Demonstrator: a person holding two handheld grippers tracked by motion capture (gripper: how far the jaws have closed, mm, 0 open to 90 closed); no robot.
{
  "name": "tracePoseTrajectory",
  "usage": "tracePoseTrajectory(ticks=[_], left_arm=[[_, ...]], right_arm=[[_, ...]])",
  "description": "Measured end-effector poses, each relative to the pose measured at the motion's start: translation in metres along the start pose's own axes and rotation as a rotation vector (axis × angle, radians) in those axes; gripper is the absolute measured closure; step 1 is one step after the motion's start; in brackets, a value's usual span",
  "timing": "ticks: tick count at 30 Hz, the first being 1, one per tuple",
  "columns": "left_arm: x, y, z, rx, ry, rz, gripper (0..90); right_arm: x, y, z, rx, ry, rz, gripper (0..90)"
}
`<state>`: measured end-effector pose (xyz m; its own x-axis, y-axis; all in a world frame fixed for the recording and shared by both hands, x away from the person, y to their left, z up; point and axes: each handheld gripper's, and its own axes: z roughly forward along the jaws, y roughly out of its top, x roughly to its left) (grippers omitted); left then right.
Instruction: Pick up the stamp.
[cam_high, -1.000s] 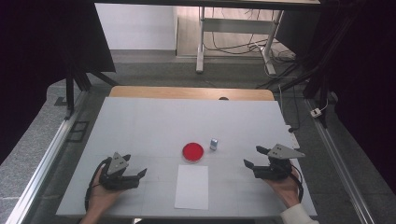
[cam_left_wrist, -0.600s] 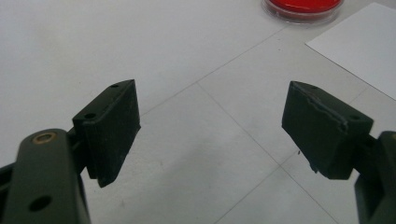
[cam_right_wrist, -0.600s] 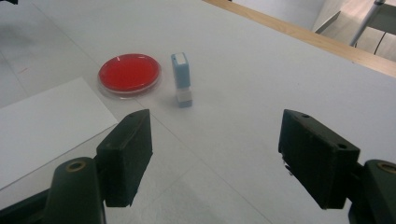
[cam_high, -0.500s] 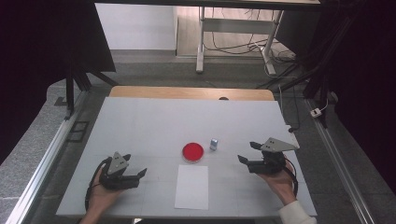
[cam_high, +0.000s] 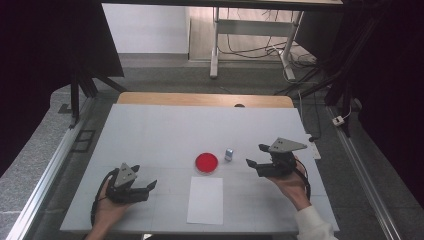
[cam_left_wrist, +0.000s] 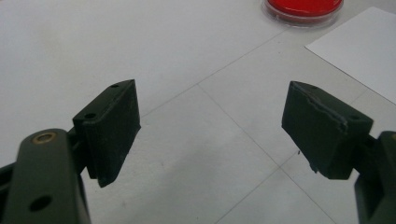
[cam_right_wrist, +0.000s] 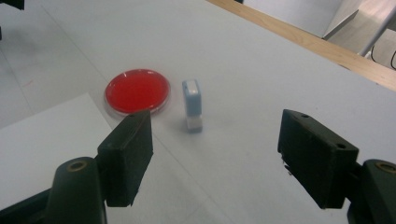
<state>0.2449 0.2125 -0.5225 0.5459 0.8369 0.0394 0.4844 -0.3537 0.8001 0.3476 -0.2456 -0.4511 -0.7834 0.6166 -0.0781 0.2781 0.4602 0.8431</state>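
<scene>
A round red dish (cam_high: 206, 162) lies near the middle of the white table (cam_high: 165, 130), with a small upright grey-blue block (cam_high: 228, 154) just right of it. A white sheet of paper (cam_high: 206, 199) lies in front of the dish. My right gripper (cam_high: 256, 157) hovers open a short way right of the block, jaws pointing at it; its own view shows the block (cam_right_wrist: 192, 103) and dish (cam_right_wrist: 137, 90) ahead of its open jaws. My left gripper (cam_high: 148, 189) rests open at the front left, empty, with the dish (cam_left_wrist: 303, 8) and paper (cam_left_wrist: 362, 49) far ahead.
A wooden strip (cam_high: 205, 99) runs along the table's far edge. Metal rails flank the table, and a desk frame with cables (cam_high: 250, 45) stands beyond. A small white part (cam_high: 314, 149) lies near the right edge.
My right gripper has moved left and slightly away from the person, closing the distance to the grey-blue block. The left gripper has stayed put.
</scene>
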Motion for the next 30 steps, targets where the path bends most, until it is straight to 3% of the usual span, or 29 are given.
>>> tracePoseTrajectory(ticks=[7, 14, 16, 30], left_arm=[[-0.001, 0.000, 0.000, 0.000, -0.001, 0.006, 19.7], [-0.001, 0.000, 0.001, 0.004, 0.001, 0.007, 19.8], [-0.001, 0.000, 0.001, 0.004, 0.002, 0.006, 19.8], [-0.001, -0.001, 0.002, 0.011, -0.002, 0.013, 20.0]], right_arm=[[0.002, 0.020, 0.013, 0.011, 0.022, -0.027, 26.0], [0.001, 0.028, 0.026, 0.020, 0.041, -0.026, 26.0], [-0.001, 0.031, 0.033, 0.046, 0.051, -0.035, 26.4], [0.001, 0.033, 0.062, 0.130, 0.125, -0.029, 28.9]])
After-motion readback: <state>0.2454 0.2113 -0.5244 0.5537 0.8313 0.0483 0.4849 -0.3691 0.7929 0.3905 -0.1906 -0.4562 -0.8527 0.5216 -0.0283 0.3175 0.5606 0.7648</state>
